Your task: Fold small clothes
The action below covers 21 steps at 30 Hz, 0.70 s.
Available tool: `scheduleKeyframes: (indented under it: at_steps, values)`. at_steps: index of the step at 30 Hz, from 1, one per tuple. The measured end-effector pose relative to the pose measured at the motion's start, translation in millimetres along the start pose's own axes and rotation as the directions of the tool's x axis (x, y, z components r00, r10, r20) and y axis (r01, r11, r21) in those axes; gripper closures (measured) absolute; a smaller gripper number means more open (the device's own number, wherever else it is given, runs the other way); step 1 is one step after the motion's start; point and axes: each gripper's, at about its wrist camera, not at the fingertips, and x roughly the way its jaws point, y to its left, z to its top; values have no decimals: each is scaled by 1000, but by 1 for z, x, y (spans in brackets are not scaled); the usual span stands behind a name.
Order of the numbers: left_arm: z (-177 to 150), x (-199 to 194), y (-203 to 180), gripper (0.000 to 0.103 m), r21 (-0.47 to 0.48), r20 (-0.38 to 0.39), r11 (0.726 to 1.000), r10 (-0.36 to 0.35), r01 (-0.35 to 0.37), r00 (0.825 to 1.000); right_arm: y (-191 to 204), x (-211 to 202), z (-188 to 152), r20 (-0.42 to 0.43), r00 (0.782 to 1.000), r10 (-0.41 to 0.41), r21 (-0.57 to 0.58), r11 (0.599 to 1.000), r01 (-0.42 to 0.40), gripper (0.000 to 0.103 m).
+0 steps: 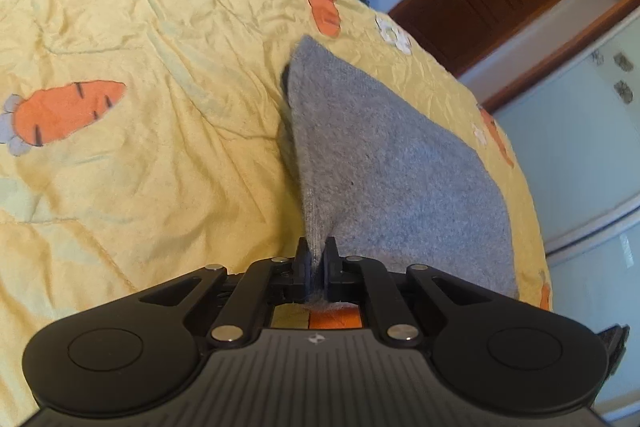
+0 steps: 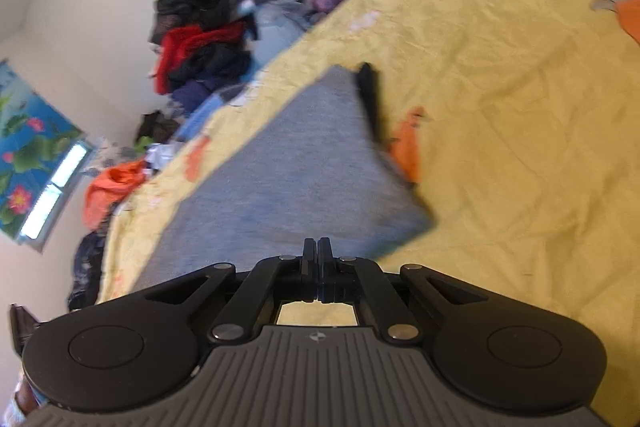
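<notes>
Pinching a grey garment (image 1: 384, 163) by one edge, the left tongs (image 1: 316, 259) are clenched, with cloth bunched between the tips. The right tongs (image 2: 317, 259) are also closed tight at the cloth's near edge; whether fabric is caught there is unclear. Ahead of both, the garment stretches away, partly lifted off the yellow quilt (image 1: 140, 27), a dark trim at its far corner. Folding looks barely begun: no crease shows yet. Beyond the quilt's edge, a clothes pile (image 2: 200, 31) lies.

Soft, even daylight fills the room, the fisheye bends walls at the edges, and the right wrist view smears with motion blur.
</notes>
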Motion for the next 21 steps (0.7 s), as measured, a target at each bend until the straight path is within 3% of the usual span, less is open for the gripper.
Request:
scheduleKeyframes:
  at_steps: [2,3,4,5,6,7,8,9,12,14,15,16,17,18,21]
  values:
    - [-3,7,2,98,-20,-9,1000,9,-9,1000,-16,3,1,0,999,46,55,997,-46,64]
    - [-3,11,6,98,-35,-23,999,-17,16,1000,-22,4,1,9,999,48,69,996,-49,31]
    - [-4,16,9,95,-62,-40,997,-42,39,998,-27,3,-1,34,998,43,91,995,-46,13]
    - [-5,19,13,92,-93,-43,994,-57,53,997,-33,3,-2,57,995,77,117,990,-83,13]
    - [-5,21,16,80,-104,-42,992,-83,78,996,-37,4,0,61,994,88,129,987,-95,14]
    - [-5,24,16,59,-104,-44,989,-107,102,993,-38,5,2,71,994,87,126,987,-95,16]
    - [-5,26,16,47,-108,-40,988,-117,112,992,-38,8,4,70,993,93,123,987,-101,16]
    - [-5,28,17,29,-116,-34,986,-128,123,991,-39,13,7,63,992,109,131,985,-116,16]
    - [-1,39,14,28,-125,-54,982,-152,145,987,-30,30,15,52,992,112,116,986,-117,16]
    - [2,46,10,29,-126,-59,981,-155,147,986,-22,42,19,36,994,107,98,989,-110,19]
    - [2,47,10,50,-127,-54,981,-156,148,986,-19,48,21,16,996,90,96,991,-91,32]
    - [3,51,11,91,-142,-70,979,-156,145,985,-16,55,22,-15,997,70,104,992,-68,61]
    - [3,55,14,93,-167,-86,977,-151,135,985,-14,62,22,-49,997,57,110,993,-52,80]
    - [2,57,16,94,-172,-80,976,-151,136,985,-12,65,20,-52,998,45,110,993,-39,89]
    - [0,59,19,96,-163,-74,978,-144,131,987,-11,68,11,-35,998,58,128,990,-53,90]
